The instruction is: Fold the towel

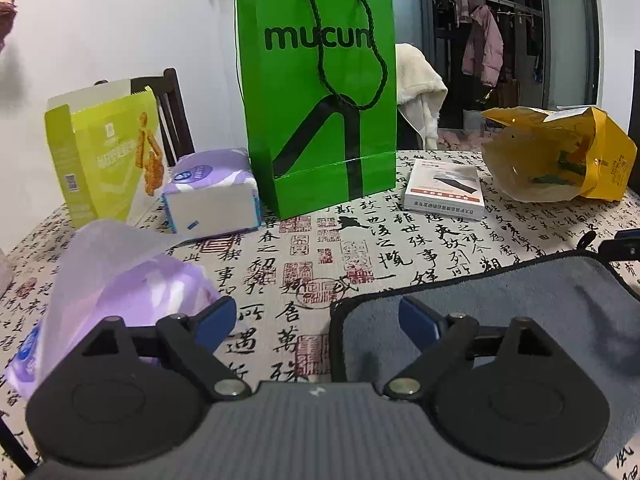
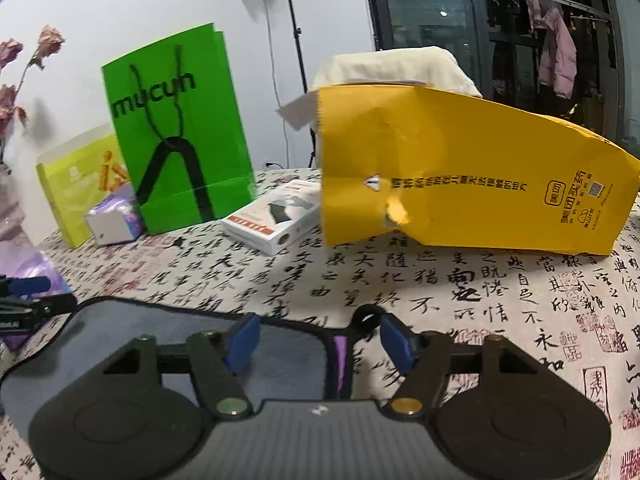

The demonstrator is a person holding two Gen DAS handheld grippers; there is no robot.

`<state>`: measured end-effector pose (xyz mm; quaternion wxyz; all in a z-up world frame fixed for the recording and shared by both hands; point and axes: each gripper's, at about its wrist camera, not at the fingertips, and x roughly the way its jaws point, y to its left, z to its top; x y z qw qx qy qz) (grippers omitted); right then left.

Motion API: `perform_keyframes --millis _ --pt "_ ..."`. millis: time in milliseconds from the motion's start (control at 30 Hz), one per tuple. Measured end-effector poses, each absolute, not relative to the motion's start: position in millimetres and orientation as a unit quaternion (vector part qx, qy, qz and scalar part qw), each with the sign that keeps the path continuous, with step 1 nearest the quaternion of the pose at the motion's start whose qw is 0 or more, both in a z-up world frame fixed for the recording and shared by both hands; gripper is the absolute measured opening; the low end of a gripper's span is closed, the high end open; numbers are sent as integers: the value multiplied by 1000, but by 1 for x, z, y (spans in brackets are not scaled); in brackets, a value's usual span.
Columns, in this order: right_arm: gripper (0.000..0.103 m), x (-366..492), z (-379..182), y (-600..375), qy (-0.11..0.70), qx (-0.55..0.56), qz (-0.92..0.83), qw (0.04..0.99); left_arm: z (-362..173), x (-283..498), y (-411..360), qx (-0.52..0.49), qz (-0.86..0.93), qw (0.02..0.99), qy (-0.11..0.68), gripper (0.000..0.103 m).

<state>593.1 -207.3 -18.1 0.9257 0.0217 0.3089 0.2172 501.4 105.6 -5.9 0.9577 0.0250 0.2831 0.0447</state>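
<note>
Your left gripper (image 1: 318, 322), jaws wide & empty, straddles the left hem of the flat grey black-edged towel (image 1: 520, 304) on the calligraphy-print tablecloth (image 1: 400, 240), while your right gripper (image 2: 318, 340), equally wide, brackets its far-right corner w/ loop, so both sit about equally near.

left gripper (image 1: 318, 322): jaws spread | right gripper (image 2: 320, 336): jaws spread

Open worktop (image 1: 304, 248) stretches between the towel (image 1: 520, 304) and the back row: green bag (image 1: 320, 96), white box (image 1: 442, 190), yellow bag (image 1: 560, 152). Purple tissue packs (image 1: 120, 280) crowd the left side.
</note>
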Motion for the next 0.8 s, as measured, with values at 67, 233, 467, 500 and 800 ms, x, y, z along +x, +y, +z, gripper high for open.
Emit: perform_keyframes --millis 67,233,467,500,800 --pt "68 584 -16 -206 307 16 220 926 -4 495 106 21 46 957 284 90" --pt "73 562 -14 -207 306 12 222 926 -3 474 103 23 43 958 284 90" --pt "78 529 -14 -211 302 9 219 928 -1 444 98 23 50 959 277 91" --pt "78 525 -14 -211 303 9 219 927 -1 440 97 24 51 960 275 91" --pt "78 481 -12 -217 304 16 220 927 9 399 86 28 45 963 264 91"
